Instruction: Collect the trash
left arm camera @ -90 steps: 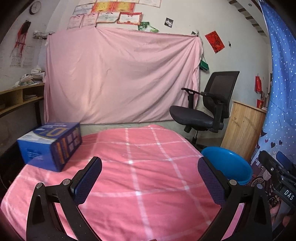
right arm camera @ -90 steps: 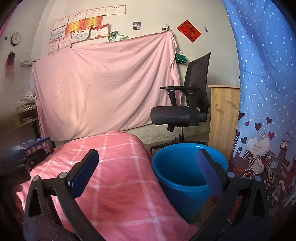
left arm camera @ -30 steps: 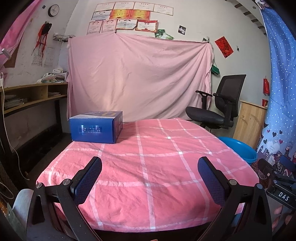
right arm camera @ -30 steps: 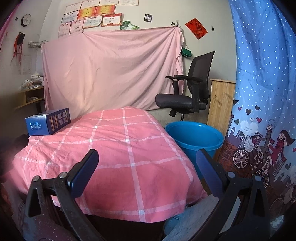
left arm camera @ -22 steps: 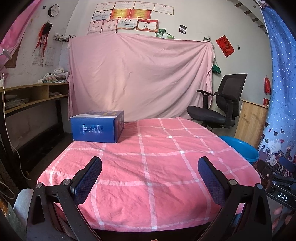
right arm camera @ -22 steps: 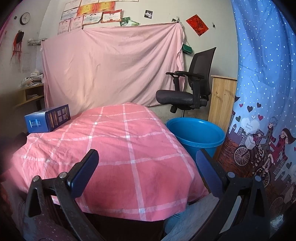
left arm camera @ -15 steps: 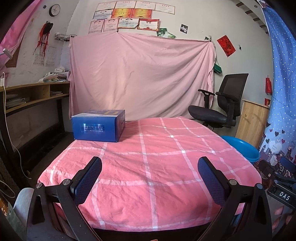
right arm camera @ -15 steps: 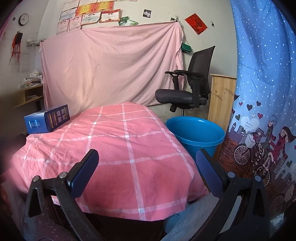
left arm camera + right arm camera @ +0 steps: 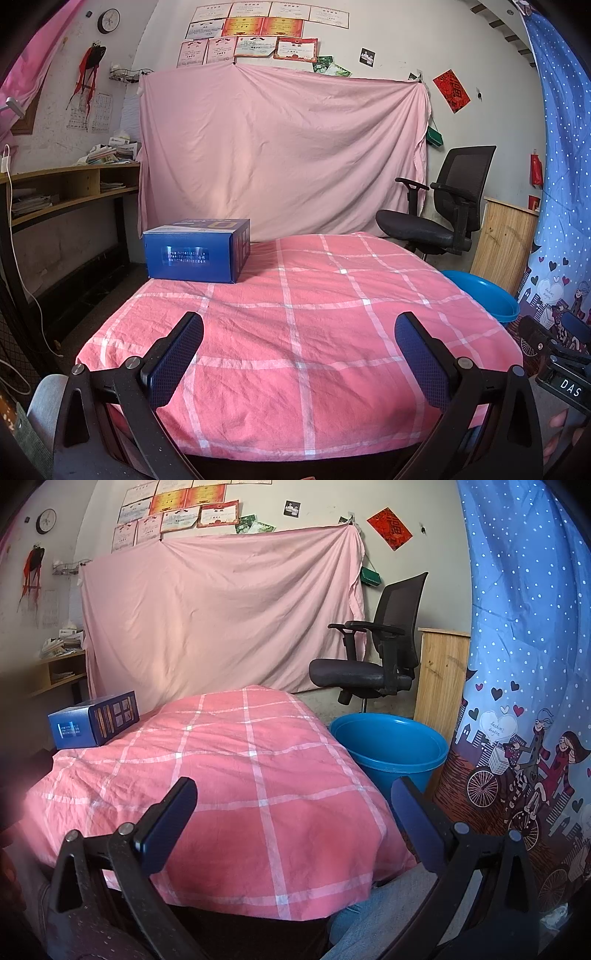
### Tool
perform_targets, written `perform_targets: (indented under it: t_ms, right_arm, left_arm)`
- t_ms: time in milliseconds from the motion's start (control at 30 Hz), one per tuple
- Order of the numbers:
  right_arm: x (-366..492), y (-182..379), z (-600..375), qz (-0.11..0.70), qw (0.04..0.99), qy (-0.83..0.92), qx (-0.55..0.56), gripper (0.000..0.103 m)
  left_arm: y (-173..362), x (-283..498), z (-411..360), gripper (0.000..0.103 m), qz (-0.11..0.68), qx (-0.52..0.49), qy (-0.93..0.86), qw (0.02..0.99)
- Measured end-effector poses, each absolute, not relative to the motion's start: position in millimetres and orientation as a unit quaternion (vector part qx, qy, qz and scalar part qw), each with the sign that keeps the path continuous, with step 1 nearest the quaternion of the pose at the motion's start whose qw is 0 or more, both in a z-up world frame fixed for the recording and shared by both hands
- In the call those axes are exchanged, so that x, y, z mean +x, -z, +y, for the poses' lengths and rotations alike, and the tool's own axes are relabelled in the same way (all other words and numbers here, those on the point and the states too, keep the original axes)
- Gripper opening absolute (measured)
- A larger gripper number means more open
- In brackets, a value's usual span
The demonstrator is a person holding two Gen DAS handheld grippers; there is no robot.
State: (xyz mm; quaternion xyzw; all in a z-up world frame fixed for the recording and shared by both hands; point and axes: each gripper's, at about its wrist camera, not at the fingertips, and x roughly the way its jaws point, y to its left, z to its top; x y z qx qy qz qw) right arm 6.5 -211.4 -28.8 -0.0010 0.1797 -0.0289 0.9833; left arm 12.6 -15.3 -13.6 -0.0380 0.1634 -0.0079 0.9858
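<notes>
Both tongs backed off: one blue box (image 9: 197,254), one bucket (image 9: 391,749).

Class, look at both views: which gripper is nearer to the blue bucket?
Right. The right gripper has the blue bucket just ahead to its right; the left gripper sits farther left, before the table middle.

Left wrist view: set low at the near edge of the table (image 9: 295,332), facing straight across toward the pink sheet (image 9: 280,155). Right wrist view: placed further right, angled slightly left, bucket (image 9: 391,746) close. Shared: table, blue box (image 9: 197,254), sheet, office chair (image 9: 373,664).
</notes>
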Motion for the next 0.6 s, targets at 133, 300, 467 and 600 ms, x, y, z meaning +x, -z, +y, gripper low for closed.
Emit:
perform_targets:
  t_ms: [133, 300, 467, 600]
  right_arm:
    - [6.5, 28.7, -211.5, 0.180, 0.983, 0.029, -0.001, 0.103]
    - [6.1, 28.4, -211.2, 0.179, 0.983, 0.029, -0.001, 0.103]
    - [6.1, 28.6, -211.1, 0.179, 0.983, 0.029, -0.001, 0.103]
    - [6.0, 28.4, -211.1, 0.178, 0.984, 0.029, -0.001, 0.103]
  left_arm:
    - [13.6, 12.6, -15.3, 0.102, 0.163, -0.038, 0.008, 0.986]
    - [13.7, 13.0, -14.6, 0.102, 0.163, -0.038, 0.008, 0.986]
    - [13.7, 13.2, -14.4, 0.102, 0.164, -0.038, 0.008, 0.986]
    - [14.1, 12.4, -15.9, 0.102, 0.163, -0.039, 0.007, 0.986]
